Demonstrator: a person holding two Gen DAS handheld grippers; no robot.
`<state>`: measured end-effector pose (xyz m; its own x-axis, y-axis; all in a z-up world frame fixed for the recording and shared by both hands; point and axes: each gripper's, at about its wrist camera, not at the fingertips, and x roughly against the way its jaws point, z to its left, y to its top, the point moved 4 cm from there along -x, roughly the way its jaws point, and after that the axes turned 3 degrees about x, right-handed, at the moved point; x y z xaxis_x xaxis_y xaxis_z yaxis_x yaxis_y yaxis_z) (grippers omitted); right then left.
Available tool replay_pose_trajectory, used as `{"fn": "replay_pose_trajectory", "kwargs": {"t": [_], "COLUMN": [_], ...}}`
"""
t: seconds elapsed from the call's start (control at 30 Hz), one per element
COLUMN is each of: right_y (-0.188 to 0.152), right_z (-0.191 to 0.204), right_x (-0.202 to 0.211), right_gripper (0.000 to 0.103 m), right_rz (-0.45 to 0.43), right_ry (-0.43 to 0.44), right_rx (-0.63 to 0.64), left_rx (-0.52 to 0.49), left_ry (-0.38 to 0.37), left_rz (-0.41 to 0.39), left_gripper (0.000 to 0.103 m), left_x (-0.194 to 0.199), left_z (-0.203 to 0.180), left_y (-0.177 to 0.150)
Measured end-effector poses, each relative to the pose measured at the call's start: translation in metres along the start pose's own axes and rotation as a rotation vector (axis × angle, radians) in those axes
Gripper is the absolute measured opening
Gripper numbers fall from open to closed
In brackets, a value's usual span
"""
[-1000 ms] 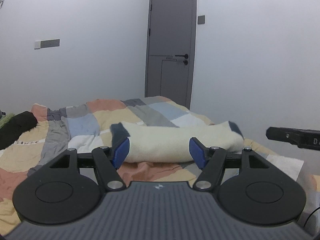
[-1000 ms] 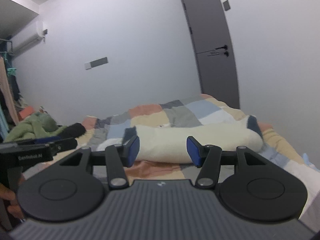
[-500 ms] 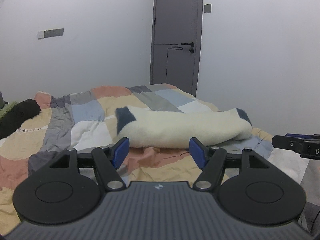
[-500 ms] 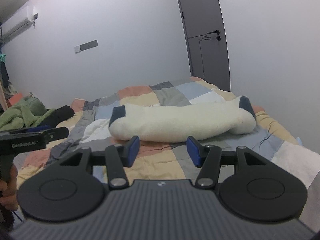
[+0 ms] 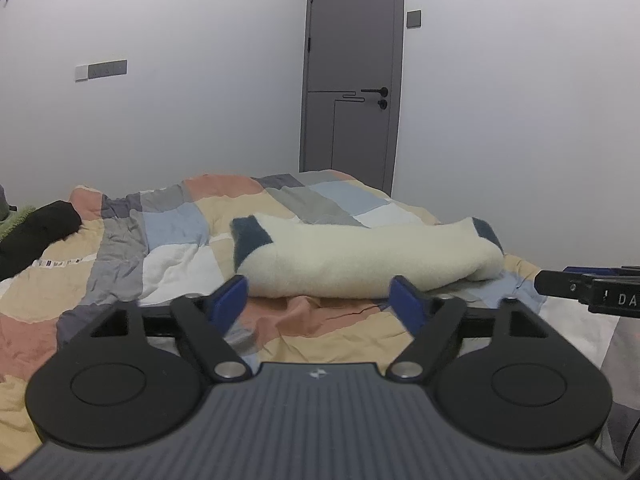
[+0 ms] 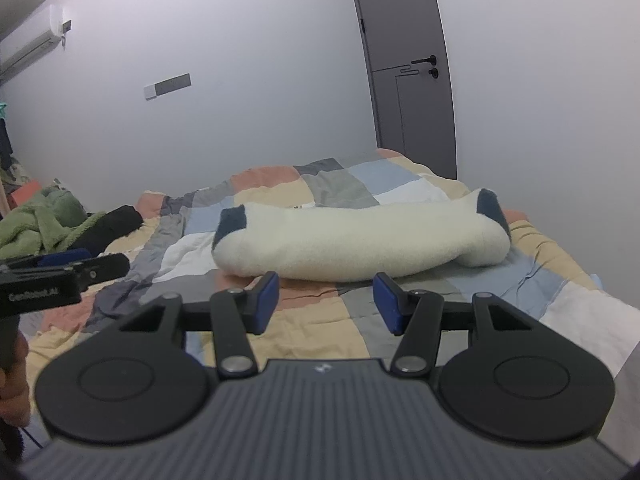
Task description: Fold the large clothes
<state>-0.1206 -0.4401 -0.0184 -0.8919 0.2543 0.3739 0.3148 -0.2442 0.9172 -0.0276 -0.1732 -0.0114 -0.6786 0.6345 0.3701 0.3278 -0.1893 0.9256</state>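
cream fleece garment (image 5: 360, 258), folded into a long roll, lying on patchwork quilt (image 5: 168, 236) with long axis running 9 to 3 o'clock across both views; dark blue cuff (image 5: 250, 240) capping the 9 o'clock end, second dark blue cuff (image 5: 486, 232) at the 3 o'clock end, that end tipped slightly toward 2 o'clock in the right wrist view (image 6: 360, 240). left gripper (image 5: 318, 300) spread wide, jaws just now opening further, blue pads (image 5: 228, 302) blurred, nothing between them, only quilt beneath, roll lying just beyond the tips at 12 o'clock. right gripper (image 6: 326, 300) parted about halfway, empty, blue pads (image 6: 267, 300) short of the roll, not touching it. seen only from the left wrist: tip of the right gripper (image 5: 588, 288) entering at 3 o'clock, black cloth (image 5: 36, 232) at 9 o'clock cut by the frame edge. seen only from the right wrist: green fleece heap (image 6: 40, 220) at 9 o'clock beside the black cloth (image 6: 108, 226), air conditioner (image 6: 28, 48) at 10 o'clock high on the wall, left gripper (image 6: 60, 276) side-on at 9 o'clock with part of a hand (image 6: 12, 376) under it. grey door (image 5: 352, 92) at 12 o'clock from the left wrist, at 1 o'clock (image 6: 408, 64) from the right. wall switch panel (image 5: 102, 70) at 10 o'clock in both.
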Motion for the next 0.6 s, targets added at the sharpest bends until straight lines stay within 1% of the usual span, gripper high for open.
{"fn": "replay_pose_trajectory", "kwargs": {"t": [0.07, 0.1, 0.13, 0.17, 0.2, 0.33, 0.37, 0.4, 0.47, 0.6], "right_y": [0.0009, 0.0013, 0.0015, 0.0018, 0.0023, 0.0034, 0.0037, 0.0038, 0.0040, 0.0049], "right_z": [-0.0005, -0.0010, -0.0013, -0.0018, -0.0025, -0.0034, -0.0034, -0.0033, -0.0019, 0.0001], "right_x": [-0.0002, -0.0001, 0.0003, 0.0010, 0.0019, 0.0016, 0.0006, 0.0001, 0.0003, -0.0037], "right_gripper": [0.056, 0.056, 0.058, 0.064, 0.067, 0.067, 0.071, 0.083, 0.093, 0.093], "right_rz": [0.000, -0.001, -0.002, -0.006, -0.012, -0.013, -0.010, -0.008, -0.016, 0.000], "right_ry": [-0.005, -0.011, -0.017, -0.019, -0.021, -0.034, -0.036, -0.040, -0.053, -0.079], "right_rx": [-0.001, -0.001, -0.002, -0.005, -0.009, -0.001, -0.001, -0.002, 0.000, 0.026], "left_rx": [0.002, 0.005, 0.008, 0.011, 0.014, 0.021, 0.022, 0.021, 0.018, 0.022], "left_ry": [-0.001, 0.000, 0.001, 0.003, 0.006, 0.018, 0.018, 0.018, 0.024, 0.032], "left_rz": [0.002, 0.003, 0.004, 0.004, 0.002, -0.003, -0.003, -0.003, -0.004, -0.008], "left_gripper": [0.098, 0.100, 0.101, 0.102, 0.103, 0.103, 0.103, 0.103, 0.103, 0.103], "left_x": [0.0001, 0.0001, 0.0006, 0.0007, 0.0009, 0.0032, 0.0035, 0.0037, 0.0043, 0.0071], "left_z": [0.0005, 0.0012, 0.0011, 0.0018, 0.0025, 0.0025, 0.0027, 0.0028, 0.0026, 0.0003], "left_y": [0.0006, 0.0009, 0.0015, 0.0019, 0.0023, 0.0034, 0.0036, 0.0035, 0.0037, 0.0039]}}
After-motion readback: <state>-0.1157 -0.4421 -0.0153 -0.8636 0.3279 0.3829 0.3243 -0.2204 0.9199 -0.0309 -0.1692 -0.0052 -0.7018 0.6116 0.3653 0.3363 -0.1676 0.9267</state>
